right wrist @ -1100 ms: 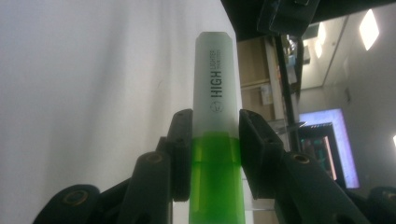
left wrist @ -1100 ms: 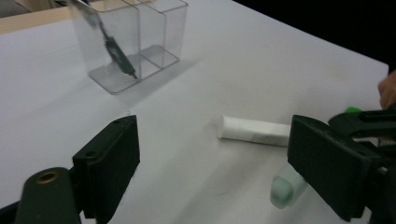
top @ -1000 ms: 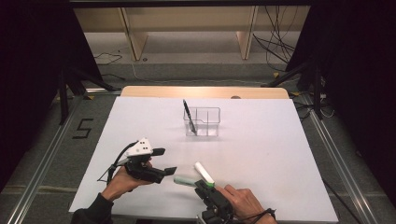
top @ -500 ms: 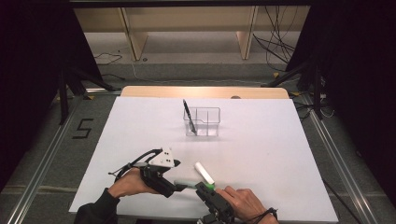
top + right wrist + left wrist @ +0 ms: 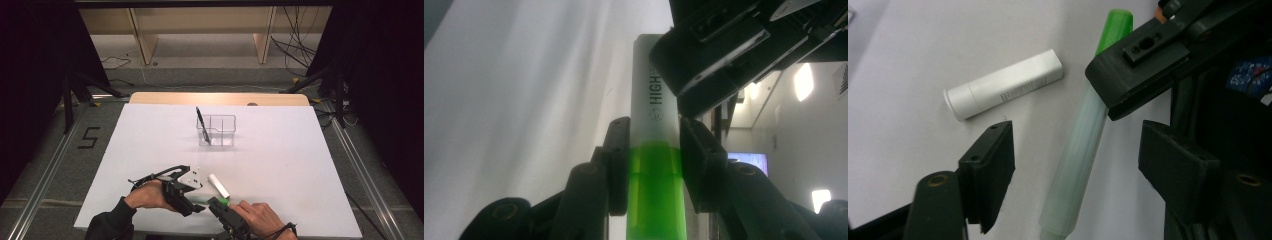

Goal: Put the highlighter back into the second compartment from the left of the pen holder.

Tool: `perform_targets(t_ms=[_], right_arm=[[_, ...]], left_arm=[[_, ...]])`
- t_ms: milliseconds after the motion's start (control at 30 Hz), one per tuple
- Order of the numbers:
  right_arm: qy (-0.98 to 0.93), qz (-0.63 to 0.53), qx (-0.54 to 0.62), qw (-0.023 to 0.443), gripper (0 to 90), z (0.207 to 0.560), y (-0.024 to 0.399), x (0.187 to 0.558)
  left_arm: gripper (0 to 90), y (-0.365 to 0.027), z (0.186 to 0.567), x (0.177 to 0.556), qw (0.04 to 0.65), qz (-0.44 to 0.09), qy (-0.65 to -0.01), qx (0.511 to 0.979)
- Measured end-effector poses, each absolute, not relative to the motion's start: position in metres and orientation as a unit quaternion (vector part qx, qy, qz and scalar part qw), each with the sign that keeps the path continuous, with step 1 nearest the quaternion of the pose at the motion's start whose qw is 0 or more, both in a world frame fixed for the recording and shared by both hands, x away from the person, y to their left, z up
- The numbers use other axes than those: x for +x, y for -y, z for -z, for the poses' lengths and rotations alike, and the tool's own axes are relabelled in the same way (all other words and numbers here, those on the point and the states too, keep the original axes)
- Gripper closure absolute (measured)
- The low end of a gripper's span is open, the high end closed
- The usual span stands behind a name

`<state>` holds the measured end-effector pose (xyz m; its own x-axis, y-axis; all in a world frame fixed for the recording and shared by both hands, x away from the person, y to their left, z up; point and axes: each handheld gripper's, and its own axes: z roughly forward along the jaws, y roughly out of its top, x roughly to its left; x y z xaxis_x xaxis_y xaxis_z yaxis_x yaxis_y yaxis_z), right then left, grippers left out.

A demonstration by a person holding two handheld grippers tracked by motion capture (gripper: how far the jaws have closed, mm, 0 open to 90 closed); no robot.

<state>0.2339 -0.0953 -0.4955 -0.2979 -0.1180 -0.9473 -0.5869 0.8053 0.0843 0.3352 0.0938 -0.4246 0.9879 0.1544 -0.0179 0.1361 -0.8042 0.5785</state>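
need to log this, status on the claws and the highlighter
Right claw shut on green highlighter. Left claw open, just been closing around its pale barrel, not gripping. White tube lying alongside, apart.

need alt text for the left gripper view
A pale, frosted highlighter with a green end lies between the left gripper's two open black jaws, its far end clamped by the right gripper. A short white cylindrical tube lies beside it on the white table.

"HIGH" on highlighter [image 5: 655,150], "5" taped on floor [image 5: 88,138]
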Motion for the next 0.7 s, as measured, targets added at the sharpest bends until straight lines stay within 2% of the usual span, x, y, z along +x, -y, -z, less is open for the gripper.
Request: perform_targets(t_ms=[200, 700], right_arm=[[-0.776, -0.212, -0.233, 0.547, 67.5, 0.497, 0.094, 0.233], [-0.773, -0.216, -0.243, 0.545, 67.5, 0.498, 0.092, 0.232]], left_arm=[[39.7, -0.087, 0.424, 0.335, 0.285, -0.014, -0.056, 0.957], [52.2, -0.077, 0.427, 0.337, 0.247, 0.0, -0.019, 0.969]])
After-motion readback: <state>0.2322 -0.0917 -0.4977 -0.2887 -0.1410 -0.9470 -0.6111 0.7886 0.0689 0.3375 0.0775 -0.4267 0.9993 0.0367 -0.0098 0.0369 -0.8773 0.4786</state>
